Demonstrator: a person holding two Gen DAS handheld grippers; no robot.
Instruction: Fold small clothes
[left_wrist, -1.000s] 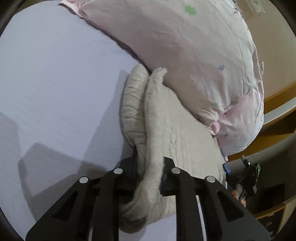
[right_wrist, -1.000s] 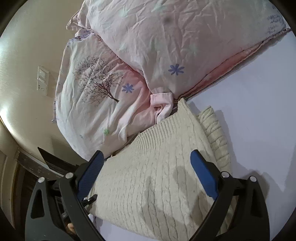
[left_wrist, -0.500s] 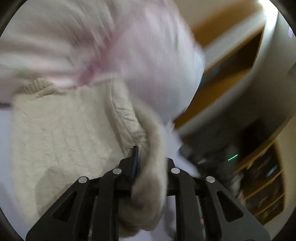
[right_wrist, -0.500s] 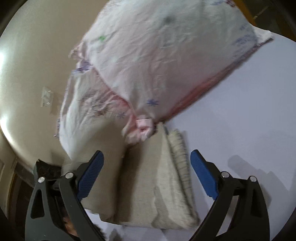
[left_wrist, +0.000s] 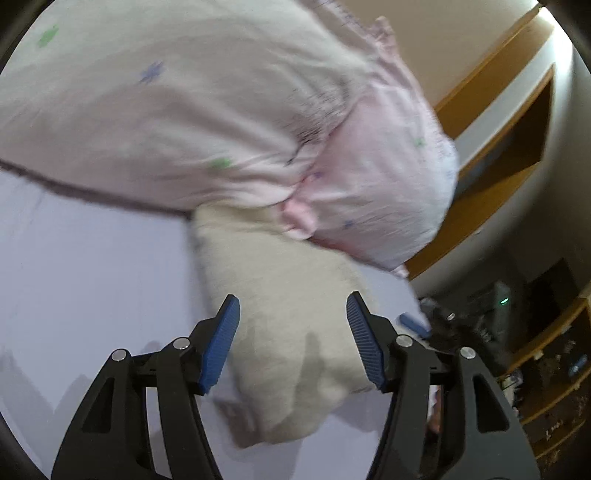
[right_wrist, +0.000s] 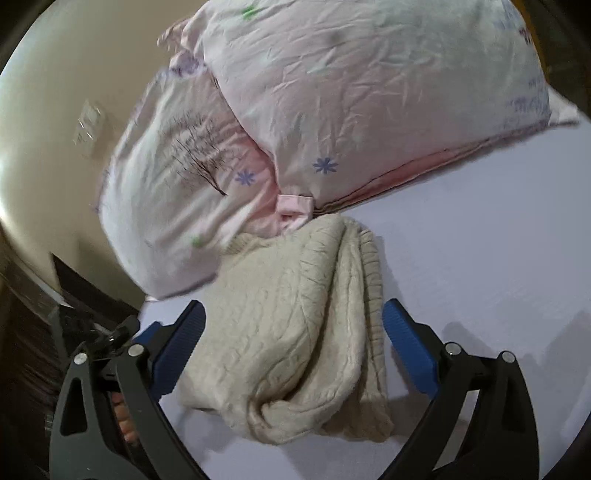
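Note:
A cream cable-knit sweater lies folded in a thick bundle on the pale lilac bed sheet, its far end against the pink pillows. It also shows, blurred, in the left wrist view. My left gripper is open and empty, with its blue pads on either side above the sweater. My right gripper is open and empty, also straddling the sweater's near end without touching it.
Two pink flower-print pillows are stacked behind the sweater; they also show in the left wrist view. The bed edge drops off beside the sweater, with wooden shelving and dark clutter beyond. Open sheet lies on the other side.
My left gripper has let go of the sweater edge and opened wide, and has swung round. The sweater now lies folded over in a bundle. The right gripper stays open.

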